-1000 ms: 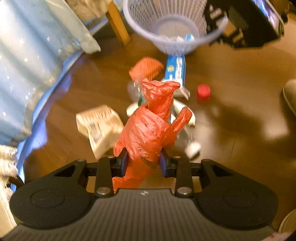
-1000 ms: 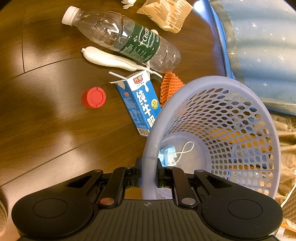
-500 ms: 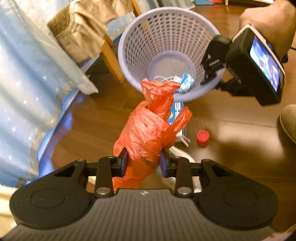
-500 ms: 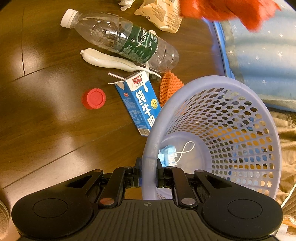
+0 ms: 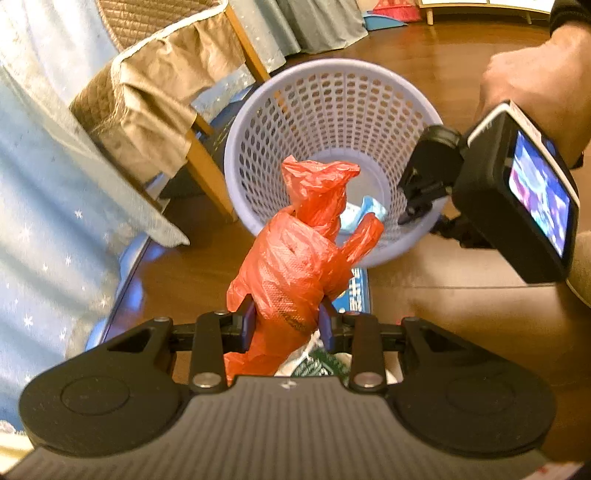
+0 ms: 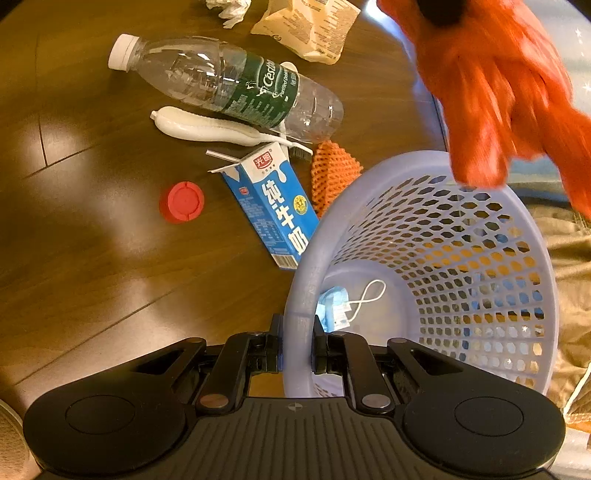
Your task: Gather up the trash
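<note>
My left tool (image 5: 286, 325) grips the red bag (image 5: 299, 266), right tool (image 6: 297, 349) clamps the basket (image 6: 480, 177) rim: get the bag over the mouth before letting go.

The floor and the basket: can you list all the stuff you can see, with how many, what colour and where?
basket: 1, lilac, tilted, rim pinched by the right claw
face mask: 1, blue, inside the basket
plastic bag: 1, orange, in the left claw, near the basket mouth
milk carton: 1, blue, floor, beside the basket
bottle: 1, clear, green label, floor
bottle cap: 1, red, floor
brush: 1, white, by the bottle
foam net: 1, orange, behind the carton
wrapper: 1, beige, far floor
tissue: 1, white, far floor
left claw: black, shut on the bag
right claw: black, shut on the rim
hand: 1, holding the right claw
</note>
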The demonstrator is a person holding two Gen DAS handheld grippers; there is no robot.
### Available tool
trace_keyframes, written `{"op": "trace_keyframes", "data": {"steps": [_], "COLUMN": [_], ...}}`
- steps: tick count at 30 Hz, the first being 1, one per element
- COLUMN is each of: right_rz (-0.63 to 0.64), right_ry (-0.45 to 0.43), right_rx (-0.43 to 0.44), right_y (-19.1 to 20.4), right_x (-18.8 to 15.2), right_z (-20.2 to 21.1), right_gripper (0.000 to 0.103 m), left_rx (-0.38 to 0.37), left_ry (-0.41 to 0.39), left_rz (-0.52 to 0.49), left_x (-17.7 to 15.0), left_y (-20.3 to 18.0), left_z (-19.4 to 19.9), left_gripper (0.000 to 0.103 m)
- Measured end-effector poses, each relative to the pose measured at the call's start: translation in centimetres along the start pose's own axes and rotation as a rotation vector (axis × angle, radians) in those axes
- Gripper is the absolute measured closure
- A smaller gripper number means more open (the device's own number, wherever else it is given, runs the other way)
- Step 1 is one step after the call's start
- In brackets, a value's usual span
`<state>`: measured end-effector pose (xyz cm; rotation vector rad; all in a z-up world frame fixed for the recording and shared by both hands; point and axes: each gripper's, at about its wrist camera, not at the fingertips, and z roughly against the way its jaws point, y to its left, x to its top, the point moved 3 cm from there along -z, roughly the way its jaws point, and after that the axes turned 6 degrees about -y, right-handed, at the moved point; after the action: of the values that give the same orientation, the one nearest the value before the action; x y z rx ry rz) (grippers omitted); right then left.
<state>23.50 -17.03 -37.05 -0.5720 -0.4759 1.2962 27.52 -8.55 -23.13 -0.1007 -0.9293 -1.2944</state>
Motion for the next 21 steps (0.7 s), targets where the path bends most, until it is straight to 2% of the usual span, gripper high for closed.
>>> {"op": "trace_keyframes", "data": {"steps": [21], "right_rz": [-0.062], "right_ry": [-0.024], "right_rx": [0.031], "right_y": [-0.2], "right_x": [0.0], "right_z": [1.3], "right_gripper": [0.094], "left_rx": [-0.014], "left_ry": [-0.048], "left_rz": [-0.06], "left_x": [3.7], "left_y": [0.4], "left_z": [-2.1], "left_gripper": [0.074]}}
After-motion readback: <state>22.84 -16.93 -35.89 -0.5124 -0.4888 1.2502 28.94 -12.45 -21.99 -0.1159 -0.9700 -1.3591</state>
